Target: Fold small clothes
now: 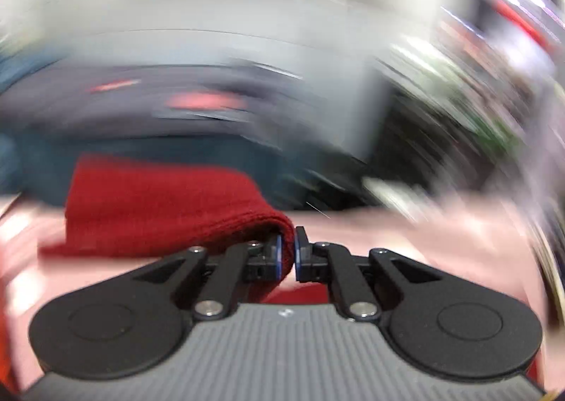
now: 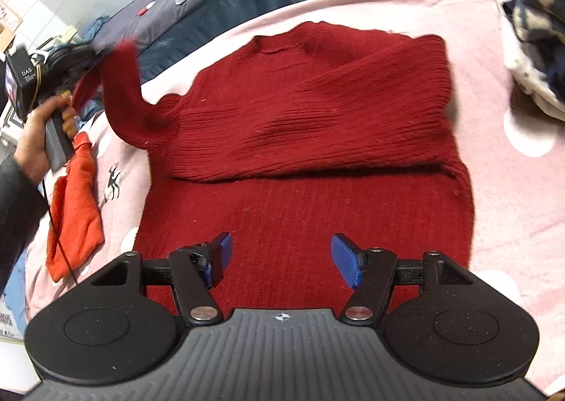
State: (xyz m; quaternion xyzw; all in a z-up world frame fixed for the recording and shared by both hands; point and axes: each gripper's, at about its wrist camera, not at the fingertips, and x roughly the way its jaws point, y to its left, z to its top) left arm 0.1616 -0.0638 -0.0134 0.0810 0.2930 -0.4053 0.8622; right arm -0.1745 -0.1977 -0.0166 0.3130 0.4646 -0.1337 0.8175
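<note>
A dark red knitted sweater point(image 2: 303, 161) lies flat on a pink bedspread point(image 2: 406, 5). Its right sleeve point(image 2: 317, 108) is folded across the chest. Its left sleeve point(image 2: 123, 90) is lifted off the bed to the far left. My left gripper point(image 1: 289, 252) is shut on the cuff of that sleeve point(image 1: 169, 210); it also shows in the right wrist view point(image 2: 88, 55), held in a hand. That view is blurred by motion. My right gripper point(image 2: 280, 256) is open and empty just above the sweater's lower hem.
An orange garment point(image 2: 76, 221) lies on the bedspread left of the sweater. A pile of patterned clothes point(image 2: 533, 23) sits at the right. A second bed with a dark blue cover point(image 2: 197, 5) stands behind.
</note>
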